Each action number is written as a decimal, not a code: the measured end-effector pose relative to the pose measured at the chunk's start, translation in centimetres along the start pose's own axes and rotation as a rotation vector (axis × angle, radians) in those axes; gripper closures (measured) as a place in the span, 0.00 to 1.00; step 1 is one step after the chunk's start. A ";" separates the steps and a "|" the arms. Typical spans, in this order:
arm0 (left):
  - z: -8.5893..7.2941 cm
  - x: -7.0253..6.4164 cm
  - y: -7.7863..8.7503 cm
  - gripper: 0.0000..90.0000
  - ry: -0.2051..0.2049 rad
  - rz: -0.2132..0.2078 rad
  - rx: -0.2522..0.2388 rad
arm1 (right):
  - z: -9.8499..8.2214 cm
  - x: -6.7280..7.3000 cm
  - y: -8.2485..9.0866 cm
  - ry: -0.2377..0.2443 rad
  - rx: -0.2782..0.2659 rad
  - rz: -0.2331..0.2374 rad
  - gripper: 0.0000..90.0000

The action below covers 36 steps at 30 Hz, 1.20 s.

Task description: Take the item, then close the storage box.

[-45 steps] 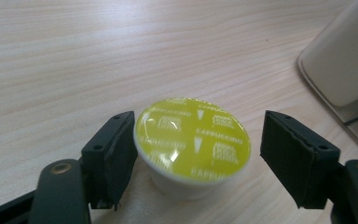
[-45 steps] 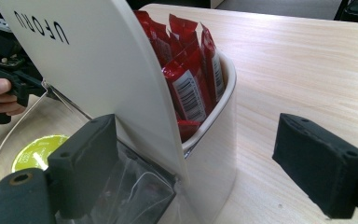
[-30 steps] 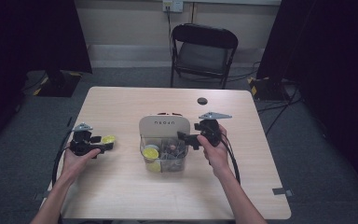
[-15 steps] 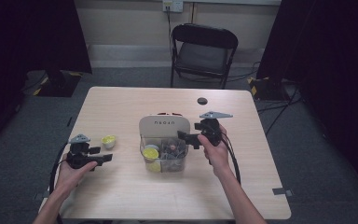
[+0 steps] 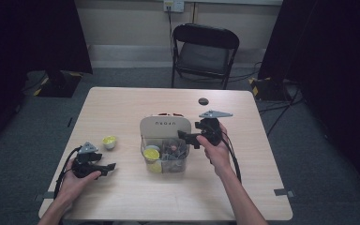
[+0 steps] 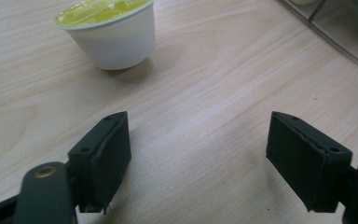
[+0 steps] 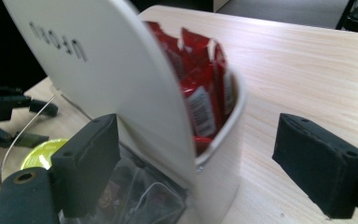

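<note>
The left tool [image 6: 198,163] is sitting released over the desk [image 6: 205,93], its jaws just widening, the little cup [image 6: 106,32] ahead, top cut off. The right tool [image 7: 214,168] is gaping around the organizer's [image 7: 135,93] wall, contents partly hidden.

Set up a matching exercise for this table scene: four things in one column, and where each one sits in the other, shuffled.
Things:
1. small white cup with a yellow-green foil lid
2. red sachets
3. small round black disc
4. left gripper

Places:
A. on the far part of the wooden table, beyond the organiser
B. near the table's front left corner, jaws apart and empty
C. upright in the white back compartment of the organiser
D. alone on the tabletop, left of the organiser

Pairs: 1-D, 2-C, 3-A, 4-B
</note>
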<state>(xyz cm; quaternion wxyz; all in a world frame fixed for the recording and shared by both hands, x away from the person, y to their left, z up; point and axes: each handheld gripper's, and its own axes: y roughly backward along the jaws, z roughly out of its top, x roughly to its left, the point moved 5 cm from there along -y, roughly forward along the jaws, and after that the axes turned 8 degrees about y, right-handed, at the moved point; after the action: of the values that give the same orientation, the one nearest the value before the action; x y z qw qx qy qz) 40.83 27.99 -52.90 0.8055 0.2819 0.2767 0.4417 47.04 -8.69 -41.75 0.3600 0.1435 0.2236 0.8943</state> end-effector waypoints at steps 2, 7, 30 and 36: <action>-0.1 -0.2 -0.1 0.23 -0.015 0.009 -0.008 | 0.1 0.4 -0.2 0.027 0.007 0.007 0.16; -0.6 -0.3 -0.4 0.19 -0.099 0.042 -0.043 | 0.5 0.6 -0.1 0.003 -0.019 0.028 0.23; -0.6 -0.3 -0.5 0.17 -0.089 0.057 -0.045 | 1.6 2.1 1.3 0.029 -0.072 0.081 0.50; -0.5 -0.3 -0.5 0.17 -0.084 0.061 -0.047 | 1.5 2.4 1.8 0.037 -0.062 0.090 0.48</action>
<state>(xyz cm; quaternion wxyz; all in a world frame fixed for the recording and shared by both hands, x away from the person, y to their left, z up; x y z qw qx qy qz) 40.59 27.62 -53.57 0.8090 0.2894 0.2235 0.4603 44.98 -7.65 -39.31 0.3196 0.1257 0.1959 0.9185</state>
